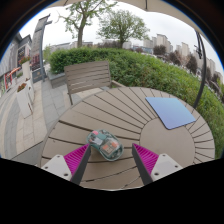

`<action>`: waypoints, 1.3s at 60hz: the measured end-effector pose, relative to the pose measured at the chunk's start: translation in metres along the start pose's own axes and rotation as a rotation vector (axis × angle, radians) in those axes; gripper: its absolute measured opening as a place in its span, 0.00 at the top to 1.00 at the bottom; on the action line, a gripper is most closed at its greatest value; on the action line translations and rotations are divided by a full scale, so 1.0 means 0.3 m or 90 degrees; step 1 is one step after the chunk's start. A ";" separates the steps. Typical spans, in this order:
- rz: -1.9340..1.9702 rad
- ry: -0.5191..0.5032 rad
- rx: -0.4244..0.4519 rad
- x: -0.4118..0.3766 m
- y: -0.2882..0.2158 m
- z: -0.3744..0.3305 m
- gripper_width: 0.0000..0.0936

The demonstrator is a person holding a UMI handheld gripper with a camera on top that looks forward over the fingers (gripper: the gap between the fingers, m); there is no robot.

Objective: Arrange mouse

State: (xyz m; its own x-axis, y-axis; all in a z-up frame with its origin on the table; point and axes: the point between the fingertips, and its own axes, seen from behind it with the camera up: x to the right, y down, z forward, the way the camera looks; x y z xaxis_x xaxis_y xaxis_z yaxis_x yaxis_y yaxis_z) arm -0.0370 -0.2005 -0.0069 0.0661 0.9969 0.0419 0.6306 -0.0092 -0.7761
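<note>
Your gripper (111, 160) is spread wide w/ nothing clamped: the magenta pads (76, 157) sit well apart, one each side, low over the near part of the round slatted wooden table (120, 120). The mouse (104, 146), a small greyish-green thing w/ mixed colours on top, rests on the table's slats between the fingers, closer to the left one; there's a clear gap to the right pad, and whether the left pad touches it can't be told. Further across the table, toward its far right, lies a blue-grey mouse pad (171, 110), well apart from the mouse. Behind the table stands a wooden chair (88, 76), w/ a green hedge (150, 68) past it.
</note>
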 end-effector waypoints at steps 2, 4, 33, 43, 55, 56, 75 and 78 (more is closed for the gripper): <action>-0.002 0.002 0.000 0.008 -0.012 0.014 0.09; -0.003 0.000 -0.002 0.011 -0.023 0.029 0.09; -0.006 0.000 -0.014 0.091 -0.081 0.130 0.57; 0.037 -0.036 -0.014 0.137 -0.206 0.052 0.57; 0.027 -0.018 0.073 0.440 -0.550 0.092 0.57; 0.022 -0.011 0.078 0.475 -0.564 0.109 0.57; 0.033 0.040 0.039 0.957 -0.494 0.481 0.56; 0.024 0.039 0.035 0.978 -0.465 0.513 0.54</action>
State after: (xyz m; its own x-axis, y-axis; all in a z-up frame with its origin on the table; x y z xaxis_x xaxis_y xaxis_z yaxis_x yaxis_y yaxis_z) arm -0.2244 0.1052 0.0169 0.1378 0.9892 0.0496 0.5830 -0.0405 -0.8115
